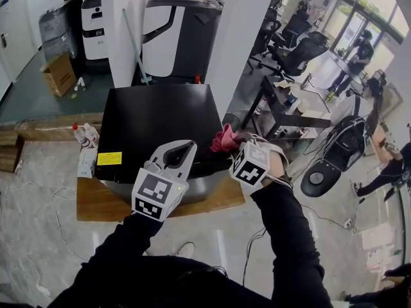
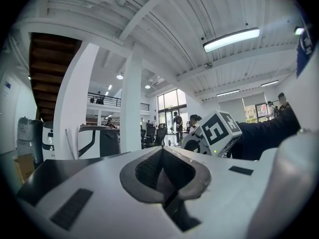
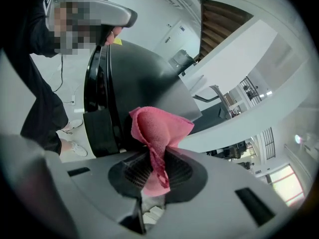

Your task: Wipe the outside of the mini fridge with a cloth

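Appearing to be in the wiping step itself: clamping the pink cloth (image 3: 158,128) in the right hand-held gripper (image 3: 154,169), jaws shut on a bunched fold with the loose end fanning out ahead. Holding that cloth at the right top edge of the mini fridge (image 1: 154,124), close to its front corner. Pressing on the black top or only hanging just above it, not telling from either view. Holding the left hand-held gripper (image 2: 162,169) over the fridge's front edge, jaws together with nothing between them, pointing out across the room.

Calling next, most likely, for flattening the cloth against the fridge and drawing it along the top toward the back edge, or down the right side wall. Needing steady pressure so that the narrow fold spreads instead of skating.

Standing on a low wooden surface (image 1: 96,205), with a bare strip showing in front of the fridge and at its left. Offering open floor in front of the fridge and off its right side, with thin cables (image 1: 38,191) trailing to the front left. Crowding the fridge's left side with small bottles (image 1: 83,135). Backing onto a white pillar (image 1: 122,24) and a grey-and-white machine (image 1: 180,31) behind the fridge, so probably leaving little reach to the rear wall.
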Demonstrator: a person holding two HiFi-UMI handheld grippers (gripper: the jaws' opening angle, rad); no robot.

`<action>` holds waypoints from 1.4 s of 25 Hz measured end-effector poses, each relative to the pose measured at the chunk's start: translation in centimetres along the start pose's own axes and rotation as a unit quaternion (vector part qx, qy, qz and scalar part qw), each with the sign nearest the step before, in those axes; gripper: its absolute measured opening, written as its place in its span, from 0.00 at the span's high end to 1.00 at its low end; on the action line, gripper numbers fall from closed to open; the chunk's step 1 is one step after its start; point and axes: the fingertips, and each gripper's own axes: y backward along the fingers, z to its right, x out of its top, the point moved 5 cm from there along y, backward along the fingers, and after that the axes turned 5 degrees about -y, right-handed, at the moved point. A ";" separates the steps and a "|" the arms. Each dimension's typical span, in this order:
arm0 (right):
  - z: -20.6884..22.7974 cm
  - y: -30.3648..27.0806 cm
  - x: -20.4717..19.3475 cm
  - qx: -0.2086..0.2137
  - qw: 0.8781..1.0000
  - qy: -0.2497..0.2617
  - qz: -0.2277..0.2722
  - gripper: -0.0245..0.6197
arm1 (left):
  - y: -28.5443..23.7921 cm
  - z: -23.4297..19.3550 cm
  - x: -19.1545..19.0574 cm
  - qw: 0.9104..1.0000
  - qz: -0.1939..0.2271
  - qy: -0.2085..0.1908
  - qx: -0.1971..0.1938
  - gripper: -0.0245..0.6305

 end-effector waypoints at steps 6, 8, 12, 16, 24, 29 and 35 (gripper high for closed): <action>3.2 4.7 0.6 -0.054 0.996 -0.020 0.061 0.87 | 0.5 -0.5 1.0 1.000 0.007 -0.004 0.019 0.95; 3.4 6.5 2.1 -0.066 0.994 -0.017 0.090 0.87 | 1.4 -1.0 1.5 0.999 0.011 -0.005 0.032 0.95; 1.7 8.5 5.4 -0.076 0.988 -0.002 0.131 0.87 | 4.1 -2.9 1.8 0.998 0.013 -0.015 0.057 0.95; -1.2 8.9 9.2 -0.075 0.985 0.007 0.158 0.87 | 8.0 -5.6 1.5 0.996 0.013 -0.023 0.082 0.95; -7.9 8.5 19.2 -0.077 0.984 -0.003 0.158 0.87 | 17.8 -12.6 -1.1 0.996 0.017 -0.015 0.083 0.95; -12.0 8.5 25.4 -0.096 0.983 -0.018 0.153 0.87 | 23.8 -17.0 -3.0 0.997 0.021 -0.004 0.068 0.95; -17.4 8.8 32.3 -0.126 0.979 -0.037 0.158 0.87 | 29.7 -21.5 -5.4 0.999 0.023 0.003 0.034 0.95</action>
